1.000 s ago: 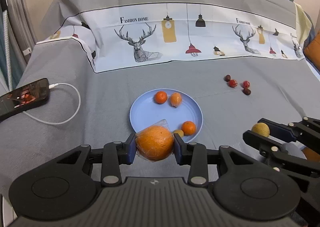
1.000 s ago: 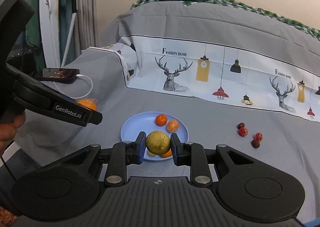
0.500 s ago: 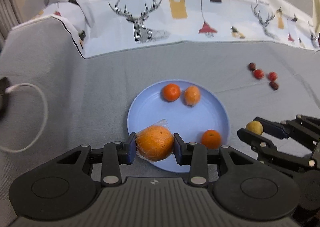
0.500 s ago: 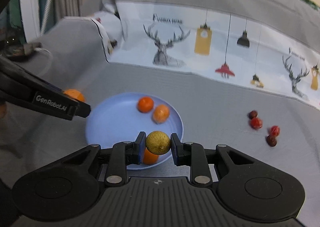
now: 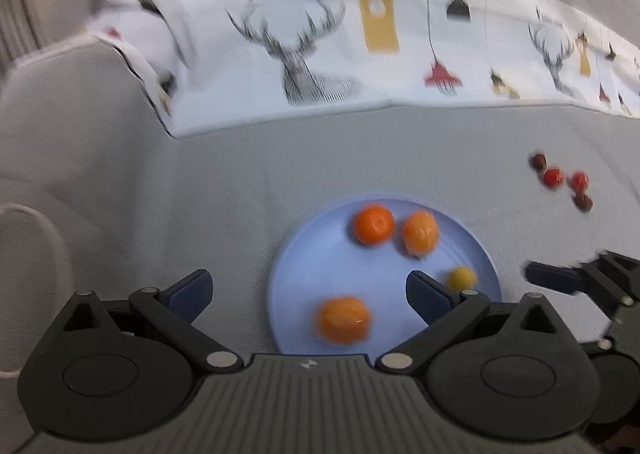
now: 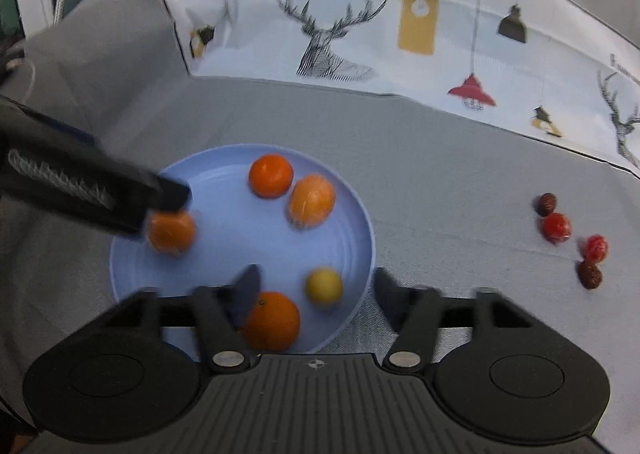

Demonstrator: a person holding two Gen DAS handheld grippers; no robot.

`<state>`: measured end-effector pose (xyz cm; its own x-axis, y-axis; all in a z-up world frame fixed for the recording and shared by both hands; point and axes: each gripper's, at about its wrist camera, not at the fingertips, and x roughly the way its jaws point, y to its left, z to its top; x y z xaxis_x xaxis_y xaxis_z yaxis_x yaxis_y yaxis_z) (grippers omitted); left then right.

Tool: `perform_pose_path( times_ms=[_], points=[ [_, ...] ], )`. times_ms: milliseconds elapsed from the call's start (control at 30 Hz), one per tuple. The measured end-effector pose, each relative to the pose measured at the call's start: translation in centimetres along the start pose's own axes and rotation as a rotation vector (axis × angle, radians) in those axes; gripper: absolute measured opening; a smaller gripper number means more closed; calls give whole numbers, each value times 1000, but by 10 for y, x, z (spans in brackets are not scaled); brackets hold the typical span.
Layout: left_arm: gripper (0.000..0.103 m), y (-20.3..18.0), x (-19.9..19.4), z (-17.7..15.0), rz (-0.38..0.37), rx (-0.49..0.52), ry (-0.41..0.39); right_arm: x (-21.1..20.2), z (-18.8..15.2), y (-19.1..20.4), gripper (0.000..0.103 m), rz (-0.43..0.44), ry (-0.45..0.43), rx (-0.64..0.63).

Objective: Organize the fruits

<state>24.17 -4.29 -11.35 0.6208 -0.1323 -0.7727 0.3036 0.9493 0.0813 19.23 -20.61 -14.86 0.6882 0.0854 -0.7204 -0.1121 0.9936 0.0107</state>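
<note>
Left wrist view: left gripper (image 5: 308, 290) jaws wide apart, just been opening, nothing clamped; large orange (image 5: 343, 320) lies free on blue plate (image 5: 296, 254) below the gap, blurred. Right wrist view: right gripper (image 6: 316, 290) jaws also just been opening, pads clear of small yellow fruit (image 6: 324, 287), which sits on plate nr the right rim. Plate now holds 5 fruits incl. two mandarins (image 6: 271, 175) at the far side and one orange at the near rim. Judgement: citrus sorted, both drops look done. Left to do: four small red/brown fruits (image 6: 556, 227) on grey bedsheet (image 6: 440, 173), well apart from plate to the right, untouched.
</note>
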Motion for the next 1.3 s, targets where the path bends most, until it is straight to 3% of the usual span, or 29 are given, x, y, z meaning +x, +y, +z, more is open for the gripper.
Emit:
perform_pose_path(
  times_ms=[133, 367, 433, 533, 700, 1000, 1300],
  points=[
    [103, 10, -30, -17, 22, -22, 44, -41, -12, 3, 85, 13, -9, 19],
    [103, 4, -97, -75, 18, -43, 138, -130, -45, 28, 94, 109, 1, 64],
    [103, 1, -118, -82, 18, -29, 120, -154, -52, 39, 94, 119, -30, 23],
    [103, -2, -148, -87, 26, -20, 56, -180, -56, 50, 94, 57, -76, -25],
    [103, -14, -192, -95, 21, -2, -54, -224, -64, 52, 98, 17, -156, -3],
    [103, -22, -226, -114, 10, -10, -95, -263, -81, 56, 102, -5, -216, 9],
    [103, -21, -238, -117, 10, -7, -125, -271, -83, 62, 102, -21, -237, -4]
  ],
)
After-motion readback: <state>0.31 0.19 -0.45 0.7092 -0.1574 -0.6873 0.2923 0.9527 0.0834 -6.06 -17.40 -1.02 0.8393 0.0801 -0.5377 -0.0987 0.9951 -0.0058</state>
